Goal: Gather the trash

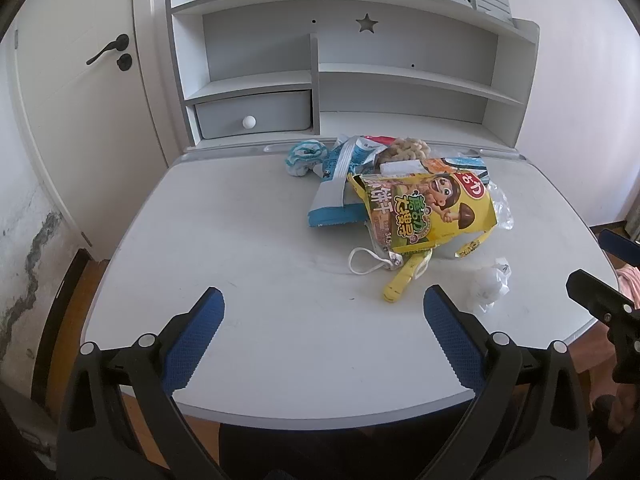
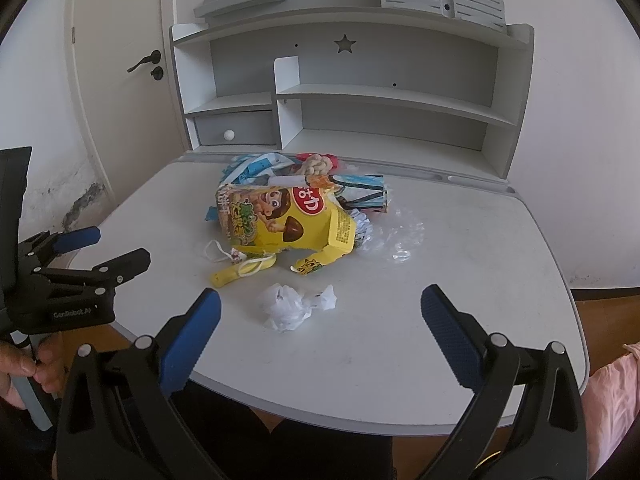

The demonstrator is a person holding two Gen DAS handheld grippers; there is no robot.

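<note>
A pile of trash lies at the back middle of the white desk: a torn yellow snack box, blue and white wrappers, a bag of snacks, clear plastic, a white face mask and a yellow wrapper. A crumpled white tissue lies nearest. My left gripper is open and empty over the desk's front. My right gripper is open and empty, with the tissue just beyond its fingertips.
A grey and white shelf unit with a small drawer stands at the desk's back. A white door is at the left. The other gripper shows at the right edge of the left wrist view and at the left of the right wrist view.
</note>
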